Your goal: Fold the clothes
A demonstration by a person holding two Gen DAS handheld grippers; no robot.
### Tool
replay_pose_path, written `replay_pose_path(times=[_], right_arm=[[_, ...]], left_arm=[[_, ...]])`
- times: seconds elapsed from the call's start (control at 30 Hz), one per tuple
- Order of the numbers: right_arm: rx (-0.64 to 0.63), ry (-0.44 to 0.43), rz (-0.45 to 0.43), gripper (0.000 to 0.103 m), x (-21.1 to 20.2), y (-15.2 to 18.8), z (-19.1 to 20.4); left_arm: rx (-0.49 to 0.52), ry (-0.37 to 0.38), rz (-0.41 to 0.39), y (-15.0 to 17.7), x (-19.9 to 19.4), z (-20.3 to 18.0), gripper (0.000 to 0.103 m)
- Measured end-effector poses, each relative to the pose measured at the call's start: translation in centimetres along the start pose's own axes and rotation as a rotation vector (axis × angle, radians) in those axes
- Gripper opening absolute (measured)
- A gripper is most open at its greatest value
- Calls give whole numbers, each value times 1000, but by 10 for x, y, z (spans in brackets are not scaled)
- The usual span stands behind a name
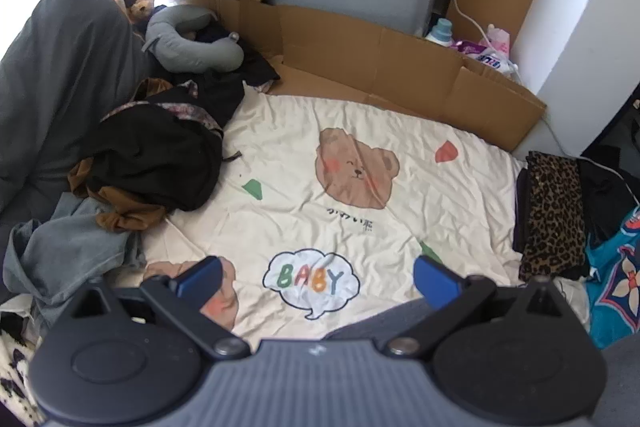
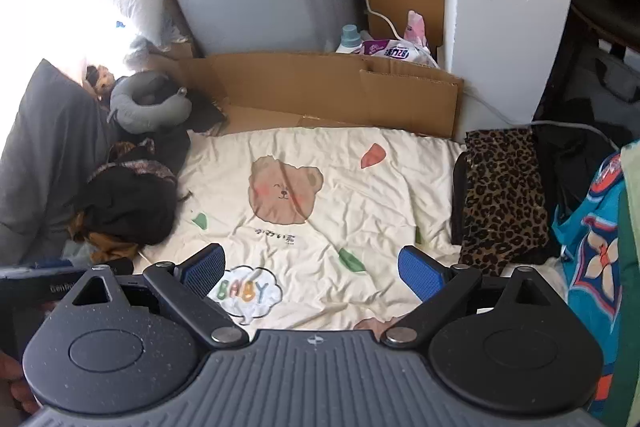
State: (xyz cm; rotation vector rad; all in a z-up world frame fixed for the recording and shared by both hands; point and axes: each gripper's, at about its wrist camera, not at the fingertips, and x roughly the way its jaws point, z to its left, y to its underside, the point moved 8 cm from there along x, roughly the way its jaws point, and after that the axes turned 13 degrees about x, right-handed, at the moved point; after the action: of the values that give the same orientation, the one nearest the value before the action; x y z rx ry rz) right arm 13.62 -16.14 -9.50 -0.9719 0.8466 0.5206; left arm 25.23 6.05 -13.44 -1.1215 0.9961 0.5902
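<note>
On the cream bear-print sheet (image 1: 360, 131), a leopard-print garment (image 1: 554, 215) lies folded flat at the right edge, seemingly atop other dark folded pieces, while a crumpled heap of black, brown and grey clothes (image 1: 152, 163) waits at the left. Both the left gripper (image 1: 316, 277) and right gripper (image 2: 310, 271) hover wide open above the bare middle, holding nothing.

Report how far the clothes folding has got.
Done: a leopard-print garment lies folded at the right edge of the bear blanket. In hand: nothing; the left gripper and right gripper are open and empty. Left: the dark pile of clothes on the left.
</note>
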Motion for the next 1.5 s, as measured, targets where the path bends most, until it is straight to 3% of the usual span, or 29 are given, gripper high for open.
replay_pose_path(times=[0.37,0.87,1.5], right_arm=[[-141,17,69,97,8,22,10],[-51,6,70,97,12,19,-2],[-70,6,89,97,17,19,2]], left_arm=[[-38,-8,13,10,10,-1,103],[-6,-16,16,13,17,-7,103],[-22,-36,-26,19,-2,-6,102]])
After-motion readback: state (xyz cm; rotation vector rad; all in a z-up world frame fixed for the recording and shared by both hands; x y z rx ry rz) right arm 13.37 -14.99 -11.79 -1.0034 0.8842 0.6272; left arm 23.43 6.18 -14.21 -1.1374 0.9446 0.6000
